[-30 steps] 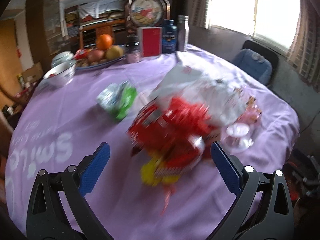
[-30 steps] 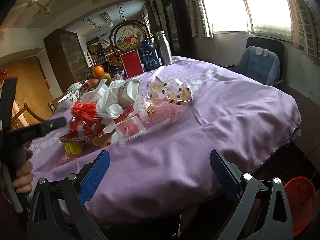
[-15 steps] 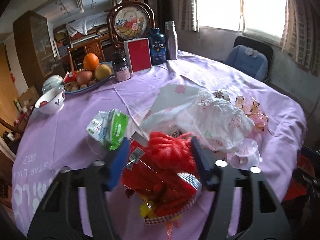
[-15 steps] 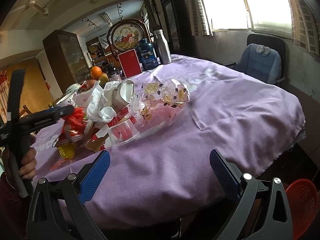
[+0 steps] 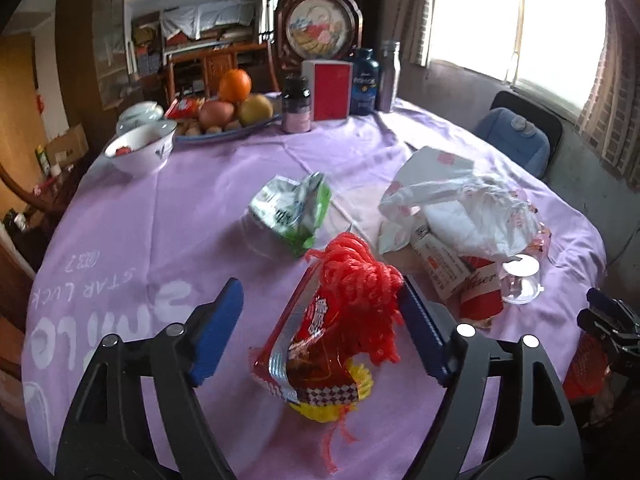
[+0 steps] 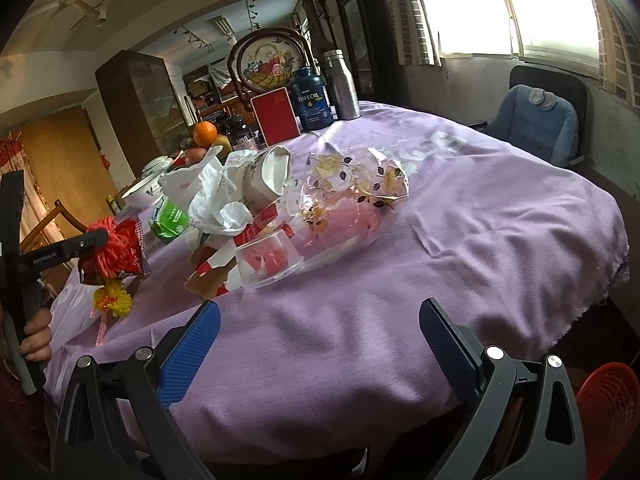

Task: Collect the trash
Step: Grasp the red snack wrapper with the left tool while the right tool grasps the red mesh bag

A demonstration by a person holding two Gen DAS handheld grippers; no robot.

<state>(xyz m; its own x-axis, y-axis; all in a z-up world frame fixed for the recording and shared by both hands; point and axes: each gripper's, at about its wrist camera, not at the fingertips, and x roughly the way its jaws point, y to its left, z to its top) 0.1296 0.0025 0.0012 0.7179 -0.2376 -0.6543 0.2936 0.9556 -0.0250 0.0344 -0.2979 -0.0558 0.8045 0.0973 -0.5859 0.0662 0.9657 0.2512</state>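
Red wrapper (image 5: 316, 344) with red yarn tuft (image 5: 360, 276) and yellow frill (image 5: 332, 404) lies on the purple cloth (image 5: 160, 240), near edge of the table, between the left gripper (image 5: 320, 326) fingers; jaws opening; right pad touches the yarn, left pad well clear of the foil, so nothing is pinched. In the right wrist view the same bundle (image 6: 116, 250) sits at far left, left gripper's finger (image 6: 68, 248) across the yarn, yellow frill (image 6: 112, 300) below it on the cloth.

Left gripper tilts down toward the table; person's hand (image 6: 36, 332) wraps its handle, low at the left edge, sleeve below it.

Right gripper (image 6: 320, 344) spread wide, nothing between the pads; hovers off the near table edge, pointing down across the cloth.

Other trash, mid-table: green packet (image 5: 296, 212) just beyond the wrapper; white plastic bag (image 5: 460, 204) to the right, over red-and-white cartons (image 5: 452, 268); clear cup (image 5: 520, 282) on its side beside them; floral cellophane (image 6: 352, 196) right of the pile; paper cup (image 6: 266, 178) tipped over in the pile.

Far side: fruit plate (image 5: 228, 120), bowl (image 5: 140, 152), dark jar (image 5: 296, 106), red box (image 5: 330, 90), fish oil bottle (image 5: 364, 82), steel bottle (image 5: 390, 76); blue chair (image 5: 516, 140) past the table; red basket (image 6: 608, 412) on the floor, lower right.
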